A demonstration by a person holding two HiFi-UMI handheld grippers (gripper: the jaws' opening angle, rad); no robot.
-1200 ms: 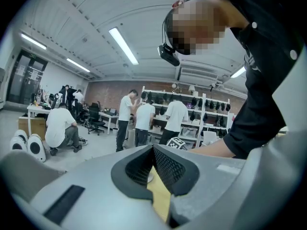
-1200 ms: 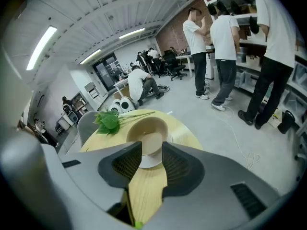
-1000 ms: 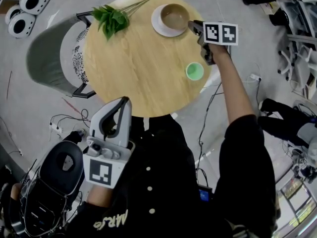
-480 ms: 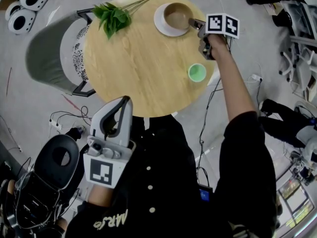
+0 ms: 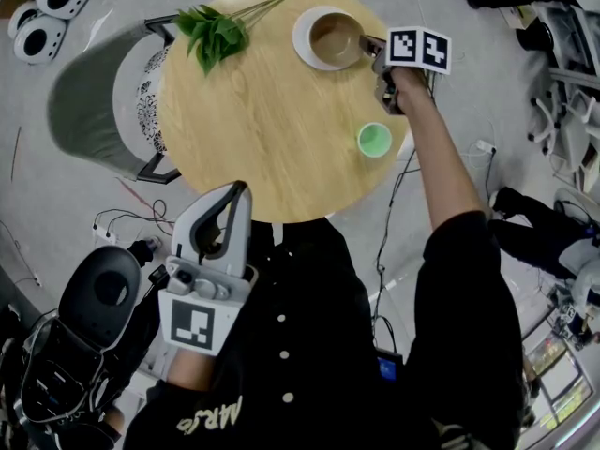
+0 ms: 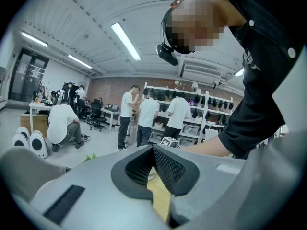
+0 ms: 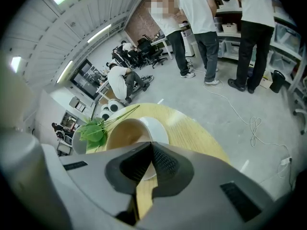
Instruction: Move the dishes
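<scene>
At the far edge of the round pale-wood surface (image 5: 272, 129), the right hand-held gripper (image 5: 367, 43) has just been closing. Its jaws now stand all but together at the near rim of the tan-lined ceramic bowl (image 5: 333, 37). From the right gripper view the rim runs in between the tips, so I judge it to be pinched there, a thin hold on the edge alone. The bowl sits in the white round saucer (image 5: 305, 47), not yet lifted. With the grip apparently made, the move of this dish can begin, but a rim pinch may let the bowl tilt or drag the saucer along.

The small green cup (image 5: 373, 140) stands apart, nearer the person and untouched. The left hand-held gripper (image 5: 240, 187) hangs off the near edge, jaws fully together, holding nothing.
</scene>
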